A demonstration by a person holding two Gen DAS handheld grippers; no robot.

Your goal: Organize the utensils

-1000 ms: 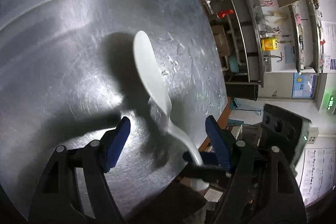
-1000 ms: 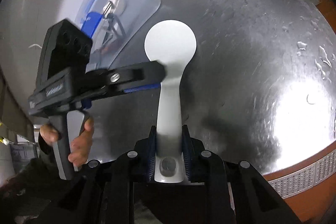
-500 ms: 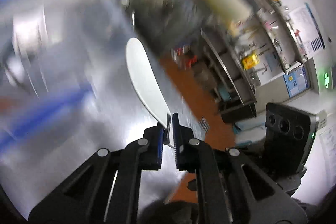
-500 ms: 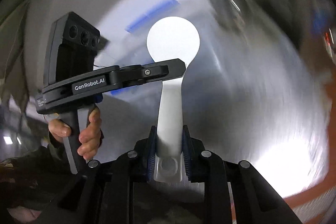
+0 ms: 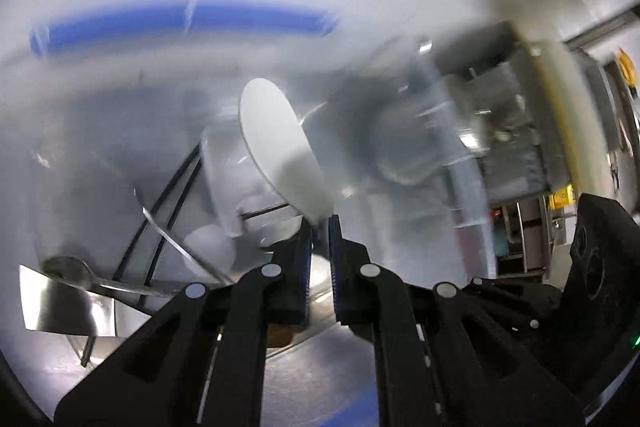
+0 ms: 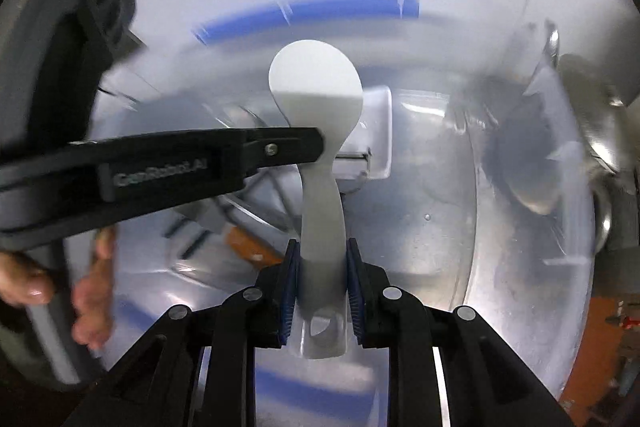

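The white rice paddle is held in the air by both grippers at once, over a clear plastic bin that stands on the steel counter. At far left in the left wrist view a metal spoon lies in the bin with what look like thin black chopsticks crossed over it; much of the rest is smeared by motion blur. The left gripper has its fingers drawn in narrow, pinching the paddle at the neck just below the blade, which is seen edge-on and tilts up and to the left. In the right wrist view the same gripper reaches in from the left across the neck, with the person's hand on its grip. Further right, the right gripper clamps the paddle's handle between its blue pads, the hanging hole just behind them. The step in hand looks like carrying the paddle to the bin, or passing it between grippers. The next move probably calls for one gripper to let go while the other lowers the paddle in beside the other utensils, clear of the bin's wall.
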